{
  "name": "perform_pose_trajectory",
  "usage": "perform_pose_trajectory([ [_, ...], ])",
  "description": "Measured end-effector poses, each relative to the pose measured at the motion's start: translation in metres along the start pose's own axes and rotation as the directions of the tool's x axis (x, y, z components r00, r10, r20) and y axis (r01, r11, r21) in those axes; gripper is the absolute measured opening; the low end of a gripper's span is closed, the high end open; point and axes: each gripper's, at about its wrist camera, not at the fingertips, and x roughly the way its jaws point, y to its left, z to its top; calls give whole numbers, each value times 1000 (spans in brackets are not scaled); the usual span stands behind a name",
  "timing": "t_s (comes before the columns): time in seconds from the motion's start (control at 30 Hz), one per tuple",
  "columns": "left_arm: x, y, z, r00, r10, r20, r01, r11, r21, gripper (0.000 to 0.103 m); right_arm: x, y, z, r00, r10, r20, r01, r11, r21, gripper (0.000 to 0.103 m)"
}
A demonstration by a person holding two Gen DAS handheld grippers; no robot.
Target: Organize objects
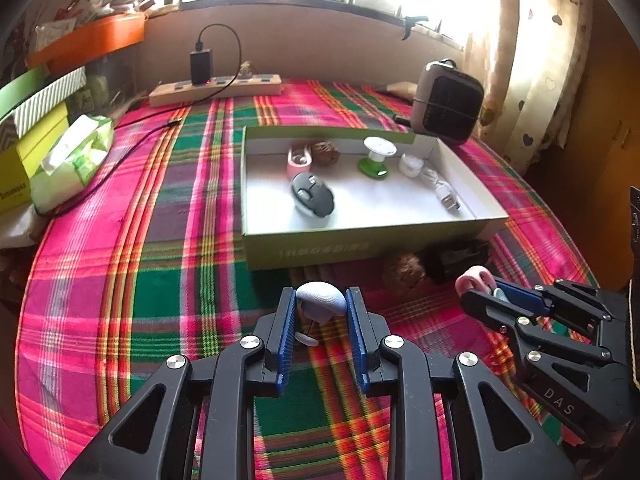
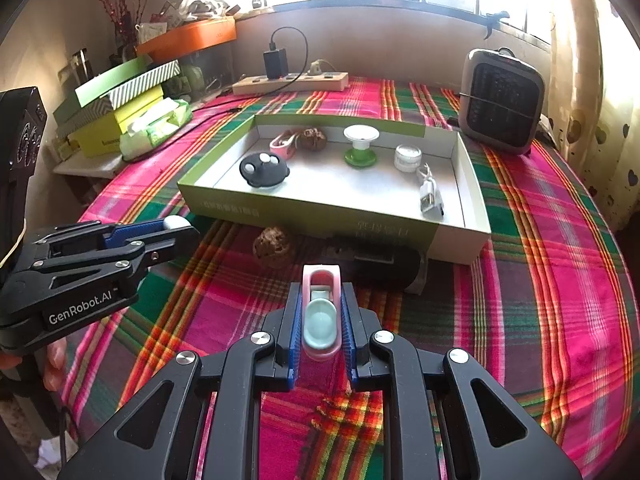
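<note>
My left gripper (image 1: 321, 300) is shut on a pale blue-grey rounded object (image 1: 322, 298), held above the plaid cloth in front of the green box (image 1: 360, 240); it also shows in the right wrist view (image 2: 176, 226). My right gripper (image 2: 320, 304) is shut on a pink clip with a mint pad (image 2: 320, 316), also seen in the left wrist view (image 1: 476, 280). The box (image 2: 320, 210) holds a black mouse (image 1: 312, 198), a second pink clip (image 1: 299, 160), a walnut (image 1: 325, 153), a green-and-white spool (image 1: 376, 158), a white jar (image 1: 411, 165) and a USB cable (image 1: 444, 194).
A loose walnut (image 2: 274, 247) and a black cylinder (image 2: 376, 266) lie on the cloth before the box. A small heater (image 2: 500, 100) stands back right, a power strip (image 2: 290, 80) at the back, tissues (image 2: 156, 126) and stacked boxes (image 2: 120, 100) at left.
</note>
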Motion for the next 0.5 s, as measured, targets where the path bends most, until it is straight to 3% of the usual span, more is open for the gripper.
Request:
perform_pose_trajectory([
  [0.5,6,-13,40,999,-45,22,44,999,21,23,-7,-20,33,999,-1,42,0,1000,27,18],
])
